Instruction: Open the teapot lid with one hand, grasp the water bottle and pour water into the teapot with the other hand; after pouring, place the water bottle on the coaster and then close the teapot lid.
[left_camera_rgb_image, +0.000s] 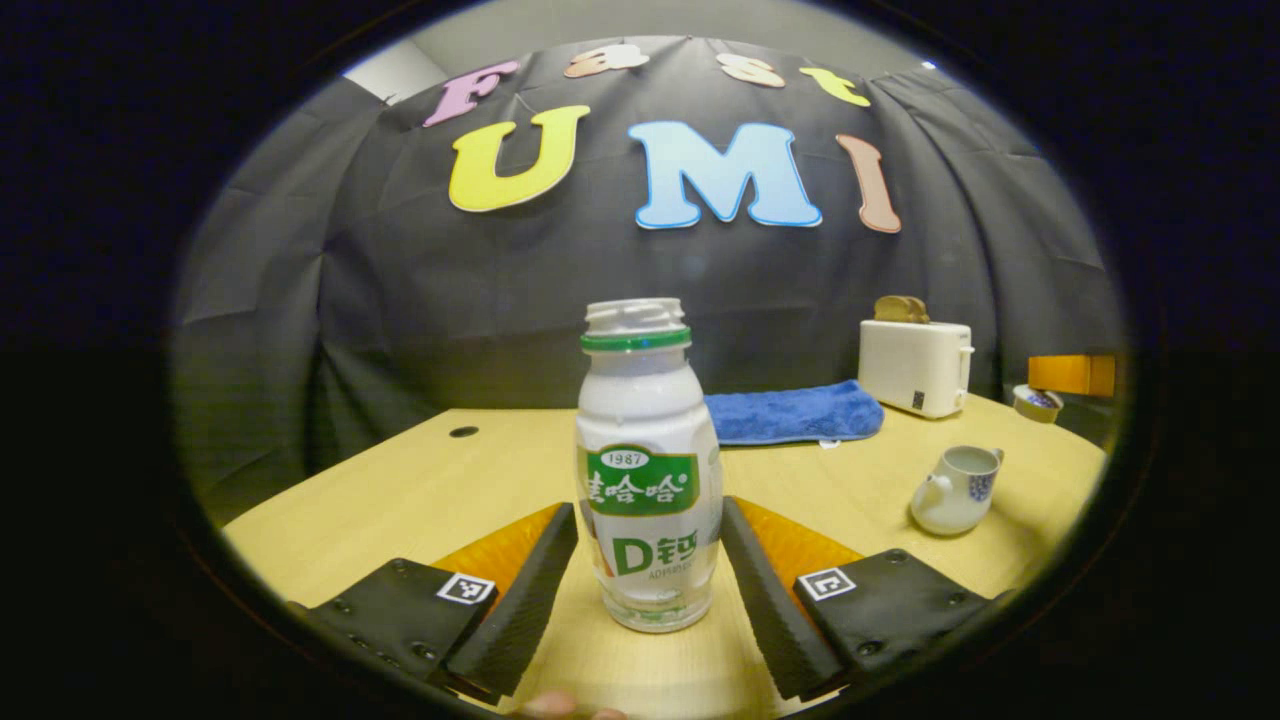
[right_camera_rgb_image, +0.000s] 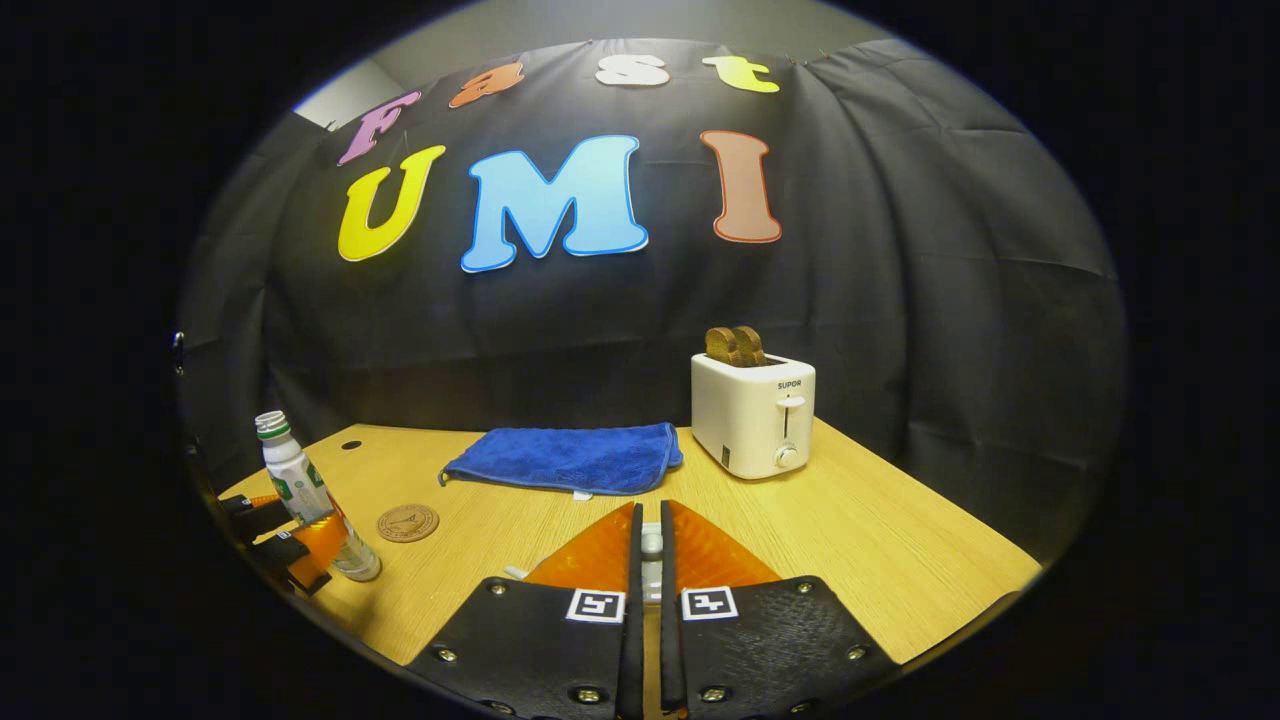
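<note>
Bracketing the water bottle (left_camera_rgb_image: 648, 470) with my left hand-held gripper (left_camera_rgb_image: 648, 575): fingers wide apart, a gap on each side, nothing gripped yet. Bottle upright on the desk (left_camera_rgb_image: 400, 500), uncapped, looks nearly empty. Right of the bottle, the teapot (left_camera_rgb_image: 955, 490) stands lidless; contents not discernible. My right hand-held gripper (right_camera_rgb_image: 650, 545) is nearly closed on a small pale object, probably the lid. Coaster (right_camera_rgb_image: 407, 522) near the bottle, bare. Judgement: lid off; grasp, pour, placement, closing remain.

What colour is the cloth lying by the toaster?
Blue. The cloth shows best in the right gripper view, beside the toaster.
</note>
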